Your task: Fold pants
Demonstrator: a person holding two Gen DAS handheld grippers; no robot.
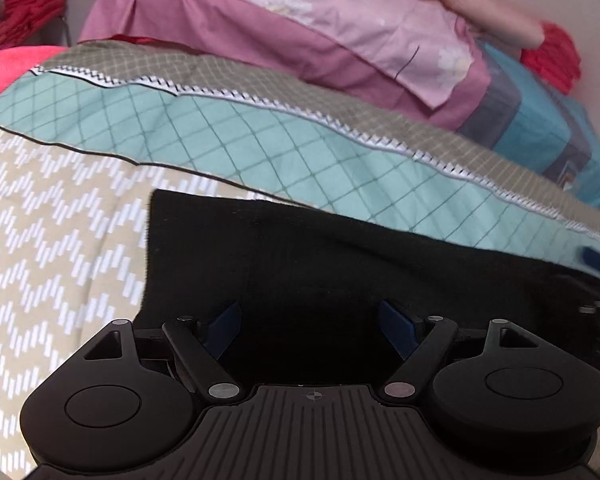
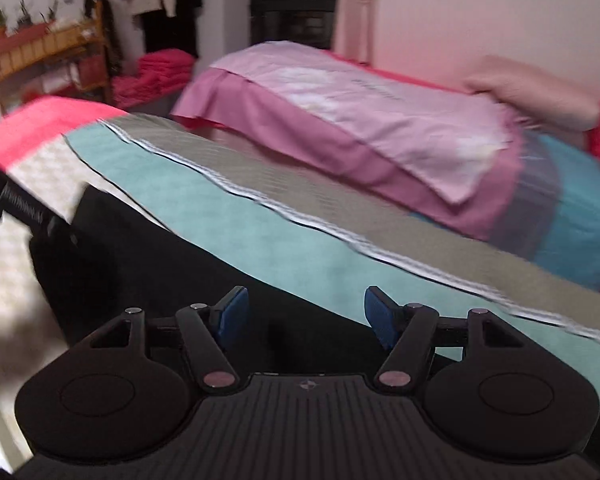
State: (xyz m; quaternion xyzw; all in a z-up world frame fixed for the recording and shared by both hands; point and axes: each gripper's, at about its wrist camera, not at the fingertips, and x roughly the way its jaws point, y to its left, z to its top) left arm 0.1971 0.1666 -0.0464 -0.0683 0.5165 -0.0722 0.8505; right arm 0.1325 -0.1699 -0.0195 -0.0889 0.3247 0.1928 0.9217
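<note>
Pants [image 1: 300, 272] lie flat on the bed [image 1: 52, 240] right under both grippers, left gripper [image 1: 310, 326] and right gripper [image 2: 302, 318] fingers spread, holding nothing, so you're likely between folds; next, pinch an edge and fold it over.

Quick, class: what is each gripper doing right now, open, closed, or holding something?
Left gripper: open, empty, over the black pants.
Right gripper: open, empty, over the pants.
</note>
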